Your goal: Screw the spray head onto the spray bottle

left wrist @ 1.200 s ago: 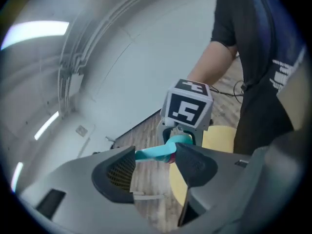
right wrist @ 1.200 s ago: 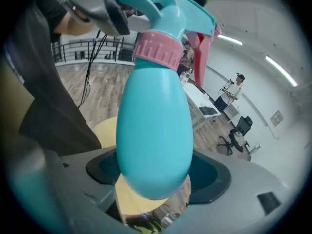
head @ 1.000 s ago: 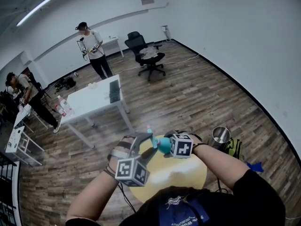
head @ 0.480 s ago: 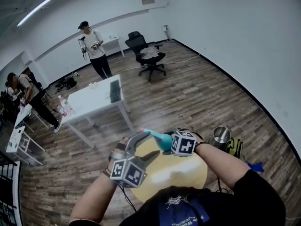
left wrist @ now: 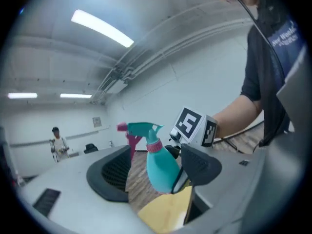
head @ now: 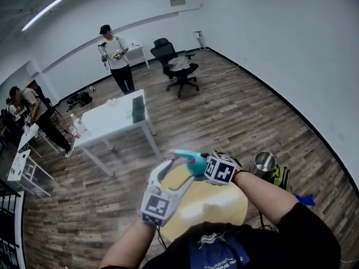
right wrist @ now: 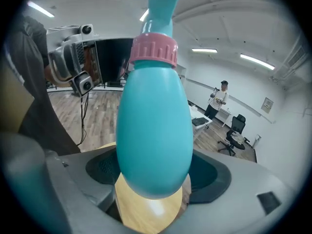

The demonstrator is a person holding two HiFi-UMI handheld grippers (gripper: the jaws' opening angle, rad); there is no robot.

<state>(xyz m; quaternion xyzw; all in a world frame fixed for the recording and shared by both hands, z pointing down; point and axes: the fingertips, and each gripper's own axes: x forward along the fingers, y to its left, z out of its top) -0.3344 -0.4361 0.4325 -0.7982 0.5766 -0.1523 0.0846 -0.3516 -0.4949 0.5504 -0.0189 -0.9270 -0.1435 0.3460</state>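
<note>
My right gripper (head: 203,167) is shut on a teal spray bottle (head: 196,165) and holds it above the round yellow table (head: 219,206). The bottle's belly (right wrist: 153,135) fills the gap between the right pads (right wrist: 214,177). A teal spray head (left wrist: 141,128) with a magenta trigger sits on the bottle's neck above a pink collar (left wrist: 154,146); its nozzle points left. My left gripper (head: 174,172) stands open just left of and below the bottle. The bottle (left wrist: 163,169) shows past its jaws, and neither pad (left wrist: 114,172) presses on it.
A steel cup (head: 263,161) and a yellow-black bag (head: 279,175) stand on the wood floor to the right of the table. Farther off are a white table (head: 109,122), an office chair (head: 176,66) and a standing person (head: 116,55). More people are at the far left.
My left gripper has come off the spray head, opened, and swung lower and to the right. The spray head's nozzle has turned from upward to pointing left. The right gripper has barely moved.
</note>
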